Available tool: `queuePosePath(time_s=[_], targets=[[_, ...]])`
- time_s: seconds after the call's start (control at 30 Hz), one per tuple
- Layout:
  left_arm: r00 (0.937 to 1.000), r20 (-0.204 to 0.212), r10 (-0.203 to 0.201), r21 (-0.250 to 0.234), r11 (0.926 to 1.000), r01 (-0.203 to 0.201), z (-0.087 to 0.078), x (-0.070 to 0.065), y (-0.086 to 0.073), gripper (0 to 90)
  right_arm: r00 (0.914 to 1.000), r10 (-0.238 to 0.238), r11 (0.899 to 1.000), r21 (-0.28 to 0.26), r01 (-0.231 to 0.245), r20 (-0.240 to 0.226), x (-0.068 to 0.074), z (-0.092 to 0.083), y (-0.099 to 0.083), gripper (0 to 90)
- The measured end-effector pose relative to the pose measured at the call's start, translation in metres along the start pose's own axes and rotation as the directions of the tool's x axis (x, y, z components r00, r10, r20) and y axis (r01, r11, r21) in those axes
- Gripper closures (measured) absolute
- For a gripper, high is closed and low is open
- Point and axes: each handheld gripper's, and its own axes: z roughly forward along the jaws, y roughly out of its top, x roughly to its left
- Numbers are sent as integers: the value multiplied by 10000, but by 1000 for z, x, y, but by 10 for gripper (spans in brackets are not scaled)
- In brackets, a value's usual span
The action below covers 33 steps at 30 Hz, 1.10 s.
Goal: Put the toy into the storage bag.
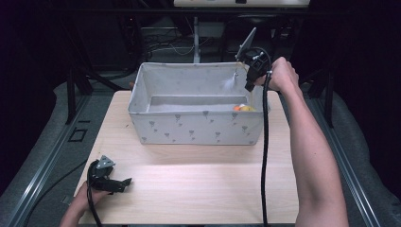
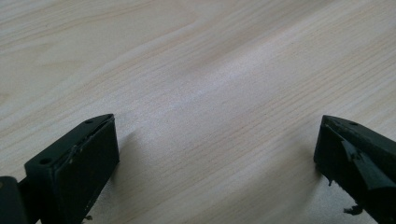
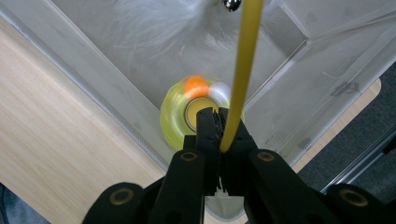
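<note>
While over the fabric bin (image 1: 196, 124), right gripper (image 3: 218, 135) clamped on a yellow stick (image 3: 243, 70); left gripper (image 2: 217, 154) wide apart on the table (image 2: 196, 70).

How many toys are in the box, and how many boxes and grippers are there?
Boxes: 1, the grey box on the table.
Toys: 2, a yellow round toy lying in the box and a feather wand held over it.
Grippers: 2, the left gripper and the right gripper.
Total: 5.
</note>
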Motion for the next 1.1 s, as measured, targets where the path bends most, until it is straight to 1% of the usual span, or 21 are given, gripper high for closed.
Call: queuePosePath(time_s=[0.07, 0.2, 0.33, 0.47, 0.53, 0.63, 0.7, 0.87, 0.9, 0.93, 1.03, 1.1], targets=[[10000, 2, 8, 7, 10000, -8, 0, 0, 0, 0, 10000, 24, 10000, 56, -23, -95, 0, 4, -2, 880], [10000, -1, 21, 20, 10000, -21, 0, 0, 0, 0, 9999, 85, 9998, 195, -83, -92, -2, 9, -6, 880], [10000, 22, 49, 29, 10000, -49, 0, 0, 0, 0, 9999, 134, 9997, 209, -132, -109, -3, 14, -10, 880], [10000, 5, 35, 29, 10000, -35, 0, 0, 0, 0, 9995, 226, 9994, 258, -221, -212, -3, 25, -14, 880], [10000, 7, 32, 24, 10000, -32, 0, 0, 0, 0, 9995, 233, 9991, 350, -225, -212, -2, 26, -14, 880], [10000, 13, 41, 18, 10000, -42, 0, 0, 0, 0, 9996, 156, 9993, 353, -147, -245, -2, 30, -15, 880], [10000, 15, 43, 13, 10000, -43, 0, 0, 0, 0, 9992, 231, 9992, 339, -220, -338, -3, 33, -16, 880], [10000, 15, 42, 13, 10000, -42, 0, 0, 0, 0, 9993, 180, 9989, 443, -165, -333, -2, 41, -18, 879], [10000, 14, 29, 7, 10000, -29, 0, 0, 0, 0, 9990, 273, 9988, 417, -258, -360, -1, 45, -19, 879], [10000, 11, 27, 6, 10000, -27, 0, 0, 0, 0, 9989, 234, 9985, 498, -214, -400, -1, 47, -19, 879], [10000, 13, 25, 2, 10000, -25, 0, 0, 0, 0, 9981, 324, 9982, 526, -297, -515, -2, 53, -21, 878], [10000, 11, 29, -11, 10000, -29, 0, 0, 0, 0, 9981, 331, 9979, 575, -301, -516, -3, 54, -22, 878]])
